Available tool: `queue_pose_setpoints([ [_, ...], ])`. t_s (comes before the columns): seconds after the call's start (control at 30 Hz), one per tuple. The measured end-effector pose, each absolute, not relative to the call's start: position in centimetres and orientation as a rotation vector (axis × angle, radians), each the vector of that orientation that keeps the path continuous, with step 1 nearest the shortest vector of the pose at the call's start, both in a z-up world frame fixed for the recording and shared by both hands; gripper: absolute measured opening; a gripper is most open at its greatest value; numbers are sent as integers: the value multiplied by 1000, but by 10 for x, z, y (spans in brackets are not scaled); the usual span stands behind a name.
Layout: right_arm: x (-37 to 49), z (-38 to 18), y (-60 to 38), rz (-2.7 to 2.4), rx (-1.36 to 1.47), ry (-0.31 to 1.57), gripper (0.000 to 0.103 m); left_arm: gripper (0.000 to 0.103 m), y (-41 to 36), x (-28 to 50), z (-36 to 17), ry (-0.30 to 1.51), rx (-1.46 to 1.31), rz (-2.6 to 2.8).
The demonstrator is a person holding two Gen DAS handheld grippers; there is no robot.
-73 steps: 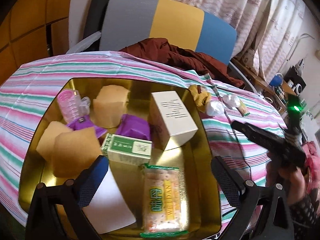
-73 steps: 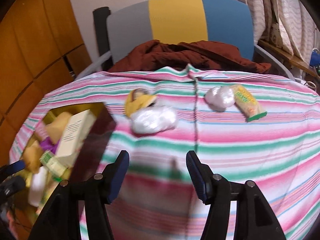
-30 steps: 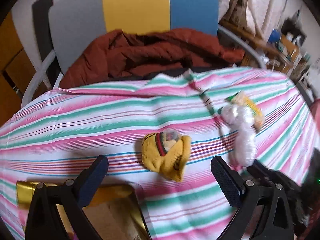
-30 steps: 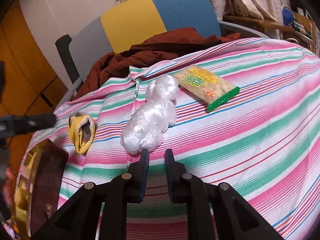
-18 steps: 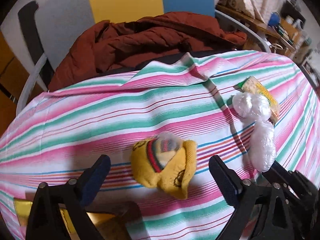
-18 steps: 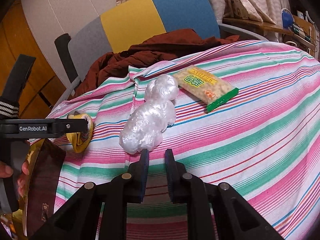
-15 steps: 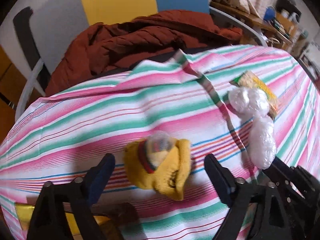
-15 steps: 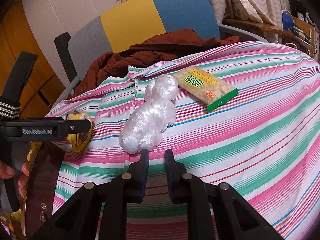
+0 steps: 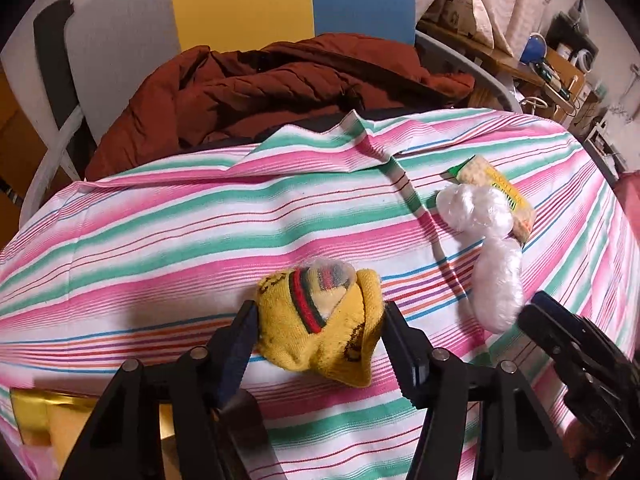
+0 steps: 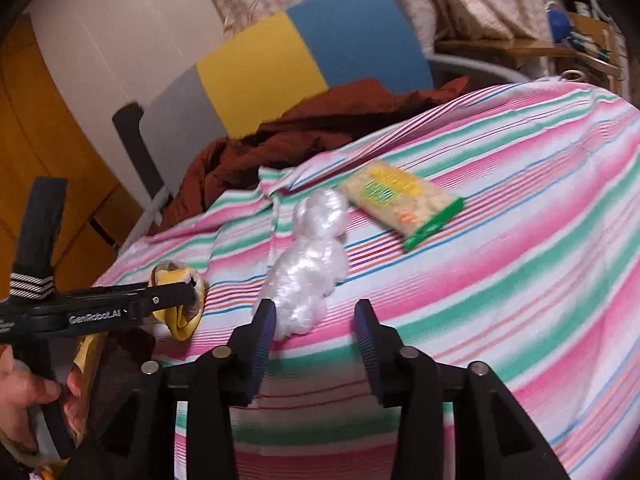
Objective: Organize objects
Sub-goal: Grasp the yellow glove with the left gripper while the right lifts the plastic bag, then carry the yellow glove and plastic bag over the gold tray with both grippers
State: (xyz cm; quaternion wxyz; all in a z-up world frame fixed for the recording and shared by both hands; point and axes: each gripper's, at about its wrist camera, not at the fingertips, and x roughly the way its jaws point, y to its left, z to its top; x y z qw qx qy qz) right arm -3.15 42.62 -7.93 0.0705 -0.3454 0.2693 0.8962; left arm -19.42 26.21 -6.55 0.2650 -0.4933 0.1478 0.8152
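The yellow sock bundle lies on the striped tablecloth, a folded lump with a red and dark green band across its upper part. Its long axis runs slantwise in the left wrist view, from the rounded, banded end at upper left down to a floppy corner at lower right. The left gripper brackets it: its jaws have just been closing, and the two pads now sit against the sock's left and right flanks, clamped on it as far as the view shows. In the right wrist view the same gripper reaches in from the left, with a hand on its handle.

To the right lies a crumpled clear plastic bag, long axis running away from the camera. The right gripper stands at its near end; its jaws have just been opening and are apart, the left pad beside the bag's near edge, nothing gripped.

Beyond the bag, touching its far end, is a packet of crackers lying flat and angled, its green end toward the right. A rust-brown jacket is heaped on the chair behind the table.
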Motion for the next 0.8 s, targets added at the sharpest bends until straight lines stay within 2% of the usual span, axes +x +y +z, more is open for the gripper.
queue_pose_setpoints([
  [0.17,-59,-89,422,2653,-1125,828,42,57,259,-190,-66,402,-1320,2204],
  [0.2,-59,-90,423,2651,-1104,840,40,56,257,-188,-64,395,-1313,2205],
  [0.23,-59,-90,424,2654,-1098,847,28,54,256,-187,-63,391,-1306,2208],
  [0.3,-60,-93,423,2657,-1116,836,12,53,254,-185,-60,378,-1290,2212],
  [0.43,-46,-88,422,2681,-1077,821,7,53,249,-180,-54,331,-1263,2214],
  [0.6,-28,-70,416,2719,-1038,699,8,53,242,-171,-47,257,-1245,2203],
  [0.7,-31,-57,417,2719,-1005,581,32,53,236,-164,-40,209,-1232,2197],
  [0.8,-55,-54,425,2692,-1057,476,36,53,228,-158,-32,162,-1216,2196],
])
